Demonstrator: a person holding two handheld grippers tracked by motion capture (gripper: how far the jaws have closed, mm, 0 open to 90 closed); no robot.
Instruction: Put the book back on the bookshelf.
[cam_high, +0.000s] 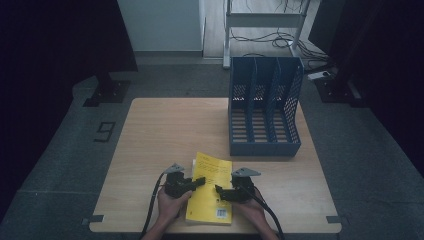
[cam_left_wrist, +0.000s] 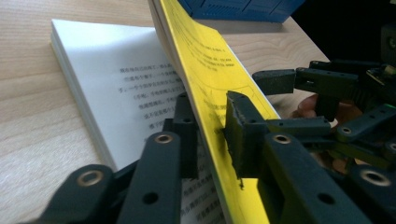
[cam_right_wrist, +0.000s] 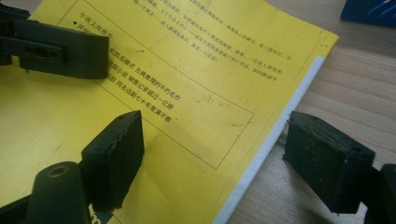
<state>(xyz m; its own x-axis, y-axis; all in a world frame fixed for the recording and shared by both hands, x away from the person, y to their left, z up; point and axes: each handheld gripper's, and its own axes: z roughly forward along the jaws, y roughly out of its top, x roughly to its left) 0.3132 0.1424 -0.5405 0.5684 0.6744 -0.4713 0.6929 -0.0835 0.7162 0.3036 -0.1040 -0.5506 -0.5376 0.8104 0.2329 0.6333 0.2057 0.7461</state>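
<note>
Yellow paperback lies at lower centre of high view, near bench front edge. Left gripper fingers clamped on lifted cover, peeling it off white pages. Right gripper fingers apart, straddling spine edge, likely to steady book. Blue file rack waits upper right.

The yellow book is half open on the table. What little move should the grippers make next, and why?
Probably the left gripper should swing the yellow cover over and lay it flat. Its jaws pinch the cover, which stands lifted off the white pages. The right gripper stands open over the book's edge, ready to steady it.
</note>
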